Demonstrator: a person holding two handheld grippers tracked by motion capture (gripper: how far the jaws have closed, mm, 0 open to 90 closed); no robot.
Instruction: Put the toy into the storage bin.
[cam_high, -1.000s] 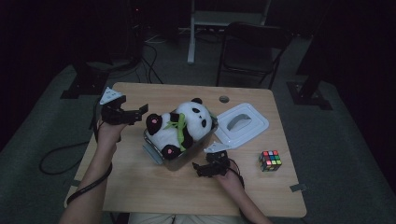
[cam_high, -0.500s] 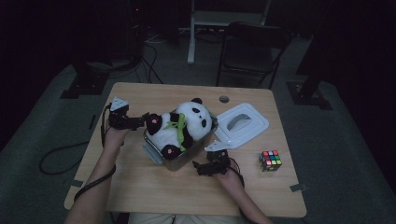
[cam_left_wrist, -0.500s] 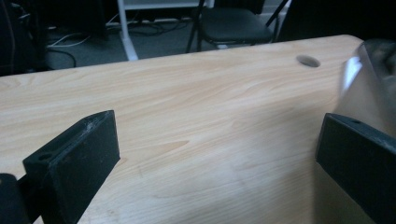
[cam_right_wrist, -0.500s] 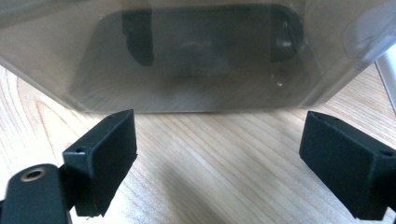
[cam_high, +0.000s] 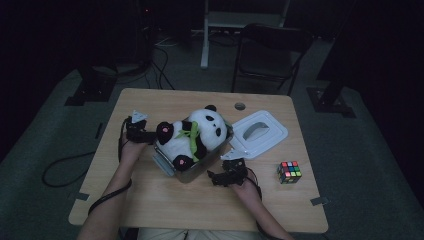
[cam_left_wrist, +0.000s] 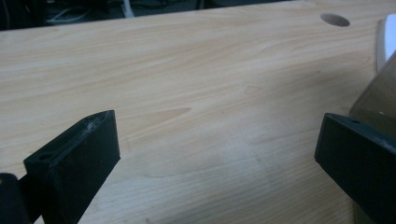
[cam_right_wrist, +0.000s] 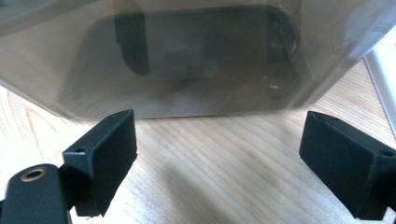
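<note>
the panda (cam_high: 192, 137) sits in the clear box (cam_high: 200, 167) mid-counter (cam_high: 165, 200). left gripper (cam_high: 141, 133) at its side, right gripper (cam_high: 225, 176) near its front, both jaws wide, holding nothing.

Multicoloured puzzle cube (cam_high: 289, 171) sat on light wooden table (cam_high: 150, 205) near right edge. White plastic lid (cam_high: 258, 133) lay flat behind it. Dark folding chair (cam_high: 270, 55) stood beyond table.

I counted one panda plush (cam_high: 192, 140), one clear box (cam_high: 200, 167), one white lid (cam_high: 260, 132), one puzzle cube (cam_high: 290, 171) and two hand-held grippers, left (cam_high: 150, 136) and right (cam_high: 216, 179), on one table (cam_high: 150, 200).
</note>
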